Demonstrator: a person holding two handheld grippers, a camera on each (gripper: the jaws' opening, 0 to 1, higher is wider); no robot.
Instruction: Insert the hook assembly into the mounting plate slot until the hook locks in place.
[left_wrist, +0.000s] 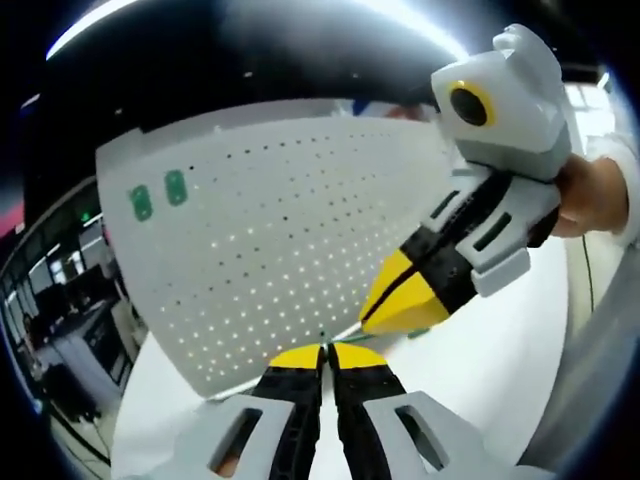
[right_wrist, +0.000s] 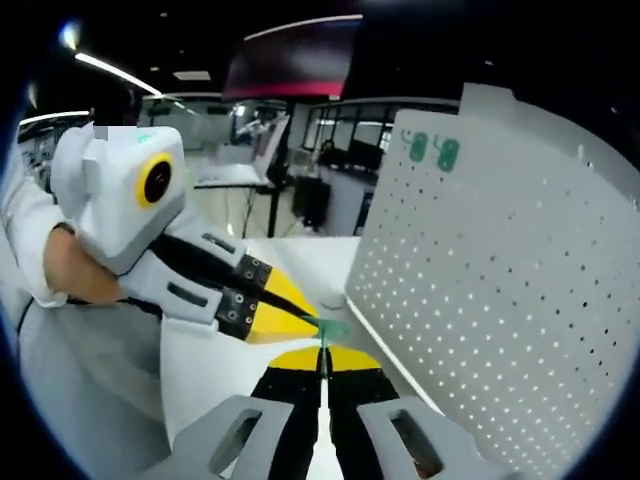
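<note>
The white bench (right_wrist: 205, 375) carries an upright white perforated mounting plate (left_wrist: 290, 250), tilted in both views; behind the plate in the right gripper view lies a dim workshop with dark desks, glass partitions and strip lights on a black ceiling; in the left gripper view the same room shows beyond the plate's left edge.

Two small green hook pieces (left_wrist: 158, 194) sit side by side near an upper corner of the plate, touching its face; their long axes run parallel to the plate's side edge.

The left gripper (left_wrist: 326, 352) has its yellow-tipped black jaws pressed together at the plate's lower edge, with a thin green sliver just at their tips; I cannot tell whether it is gripped. The right gripper (right_wrist: 324, 357) also has its jaws closed, and a small green hook assembly (right_wrist: 330, 327) lies at their tips, between them and the other gripper's yellow tips, near the plate's foot; which jaws pinch it I cannot tell; its long axis is too small to judge.

A person's hand (left_wrist: 590, 195) holds the right gripper beside the plate's right edge.
</note>
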